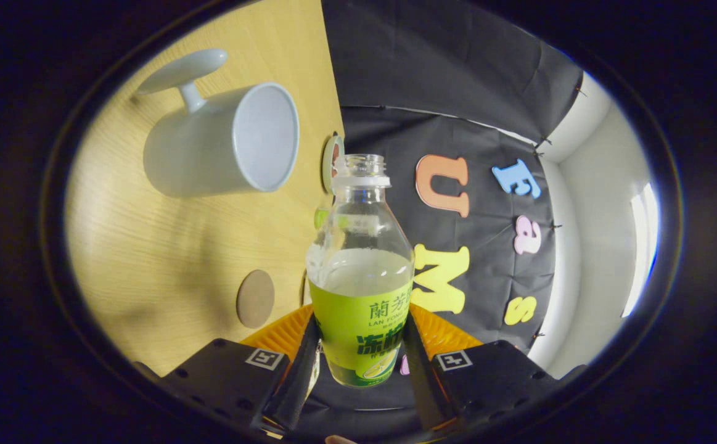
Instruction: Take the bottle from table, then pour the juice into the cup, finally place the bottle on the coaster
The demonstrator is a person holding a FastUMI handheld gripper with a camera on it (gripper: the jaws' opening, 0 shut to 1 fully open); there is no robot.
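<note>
The tongs [361, 354] are clamped on the bottle [361, 277], one finger pressed against each side of its green label at the bottom centre of the frame. The bottle is uncapped, its open neck pointing up toward the middle of the frame, pale juice standing roughly halfway up its clear body. The whole view is rolled sideways, so the wooden counter [148, 259] fills the left half. On it, in the upper left of the frame, stands the white cup [222, 145], its mouth turned toward the bottle's neck and well apart from it. The round brown coaster [255, 298] lies lower left, near the bottle's left side.
</note>
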